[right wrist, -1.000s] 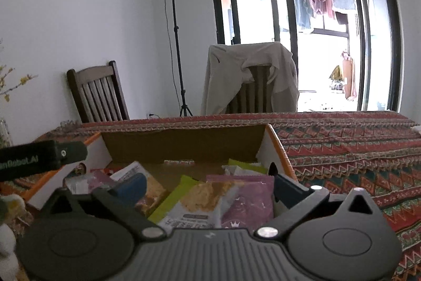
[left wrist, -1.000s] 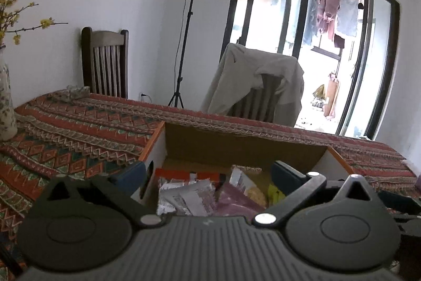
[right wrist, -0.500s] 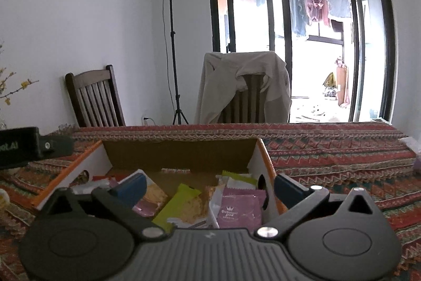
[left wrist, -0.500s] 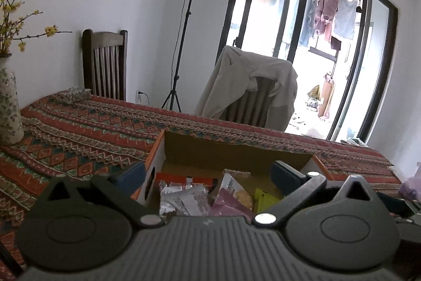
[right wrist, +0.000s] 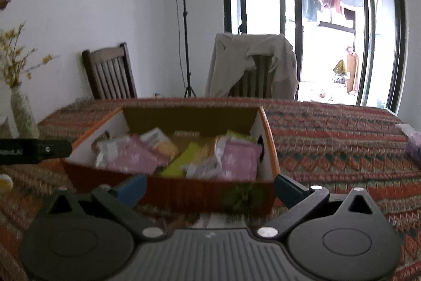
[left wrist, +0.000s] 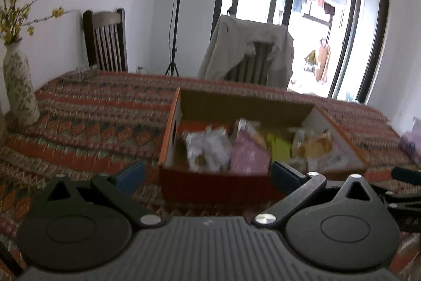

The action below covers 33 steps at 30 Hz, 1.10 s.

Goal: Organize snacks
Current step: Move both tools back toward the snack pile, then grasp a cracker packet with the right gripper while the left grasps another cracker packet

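An orange cardboard box (left wrist: 168,138) (right wrist: 271,149) stands on the patterned tablecloth, filled with several snack packets: pink (left wrist: 248,158) (right wrist: 238,161), yellow-green (right wrist: 184,158) and white (left wrist: 208,149). My left gripper (left wrist: 208,177) is open and empty, just in front of the box's near wall. My right gripper (right wrist: 210,186) is open and empty, also in front of the near wall. The left gripper's arm shows at the left edge of the right wrist view (right wrist: 31,150).
A flowered vase (left wrist: 19,86) (right wrist: 23,115) stands on the table's left side. Two wooden chairs, one draped with a beige jacket (left wrist: 247,49) (right wrist: 252,62), stand behind the table. A purple bag (right wrist: 414,146) lies at the table's right edge. A light stand is by the wall.
Both grippers have pulled back and up from over the box; the box now sits farther ahead, with its whole near wall in view. Both stay open and empty.
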Tool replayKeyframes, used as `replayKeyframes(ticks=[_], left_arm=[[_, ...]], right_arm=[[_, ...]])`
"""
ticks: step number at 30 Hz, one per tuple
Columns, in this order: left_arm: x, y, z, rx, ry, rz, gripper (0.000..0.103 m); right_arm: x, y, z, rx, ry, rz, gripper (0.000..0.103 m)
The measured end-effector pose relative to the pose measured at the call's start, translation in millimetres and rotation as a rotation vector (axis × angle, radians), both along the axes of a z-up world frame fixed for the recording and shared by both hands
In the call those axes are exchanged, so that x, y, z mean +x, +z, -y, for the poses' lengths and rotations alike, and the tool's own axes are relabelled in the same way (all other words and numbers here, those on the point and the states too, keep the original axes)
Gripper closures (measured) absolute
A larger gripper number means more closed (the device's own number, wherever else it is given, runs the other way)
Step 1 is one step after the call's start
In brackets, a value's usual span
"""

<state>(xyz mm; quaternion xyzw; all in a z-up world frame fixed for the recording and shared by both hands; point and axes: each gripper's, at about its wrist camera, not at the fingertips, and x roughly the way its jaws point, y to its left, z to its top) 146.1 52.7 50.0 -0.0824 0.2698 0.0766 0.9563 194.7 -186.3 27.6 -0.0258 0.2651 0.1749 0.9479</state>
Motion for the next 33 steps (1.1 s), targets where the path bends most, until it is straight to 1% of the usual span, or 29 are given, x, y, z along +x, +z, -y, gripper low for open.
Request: replayKeyframes(ticks=[5, 9, 13, 17, 19, 23, 25, 28, 30, 33], left_arm=[[-21, -24, -11, 0.003, 0.012, -0.053, 0.000], [-35, -46, -24, -0.010, 0.023, -0.098, 0.000], [-42, -64, -38, -0.017, 0.039, -0.154, 0.000], [-48, -75, -46, -0.033, 0.039, -0.136, 0.000], [-50, -77, -47, -0.048, 0.030, -0.109, 0.000], [-53, -75, -43, -0.027, 0.030, -0.063, 0.000], [-53, -74, -42, -0.021, 0.033, -0.058, 0.000], [-51, -75, -42, -0.030, 0.028, -0.063, 0.000], [-52, -75, -44, -0.040, 0.028, -0.060, 0.000], [-53, -75, -45, -0.050, 0.030, -0.057, 0.000]], right_arm=[[-14, -20, 2, -0.040, 0.011, -0.051, 0.000], [-23, -38, 3, -0.068, 0.021, -0.104, 0.000], [-23, -50, 2, -0.111, 0.021, -0.139, 0.000], [-16, -50, -2, -0.109, 0.039, -0.143, 0.000], [-9, -50, -5, -0.111, 0.050, -0.145, 0.000], [6, -55, -16, -0.132, 0.077, -0.163, 0.000], [15, -60, -22, -0.157, 0.081, -0.182, 0.000], [27, -70, -29, -0.165, 0.103, -0.215, 0.000], [30, -73, -30, -0.123, 0.121, -0.217, 0.000], [28, -75, -32, -0.119, 0.133, -0.202, 0.000]])
